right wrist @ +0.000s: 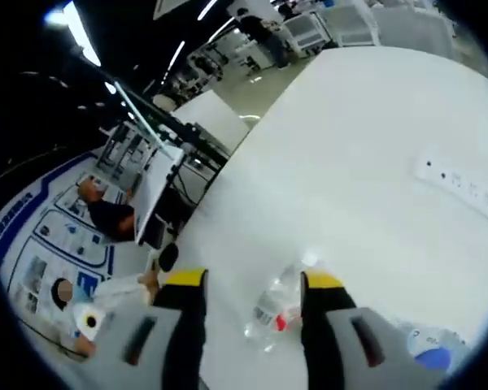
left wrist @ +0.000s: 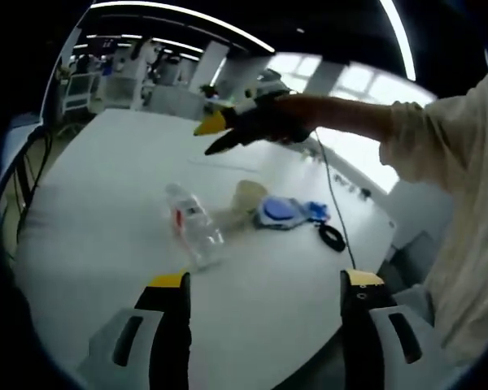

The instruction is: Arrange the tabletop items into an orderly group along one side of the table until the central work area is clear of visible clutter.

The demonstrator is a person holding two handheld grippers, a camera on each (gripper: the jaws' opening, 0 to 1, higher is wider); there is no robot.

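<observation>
Two jaws, left gripper (left wrist: 264,284): spread apart, nothing between.
Right gripper (right wrist: 252,284): spread, clear plastic bottle (right wrist: 275,313) lying between.

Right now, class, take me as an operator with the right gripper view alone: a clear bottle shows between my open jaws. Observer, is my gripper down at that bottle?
Observer: No. In the left gripper view, the right gripper hangs in the air above the table, clear of the bottle, which lies on its side.
Operator: What lies beside the bottle?
Observer: A beige object lies between the bottle and a blue and white item.
Operator: And where is the left gripper?
Observer: The left gripper is open on the near side of the bottle, not touching it.
</observation>
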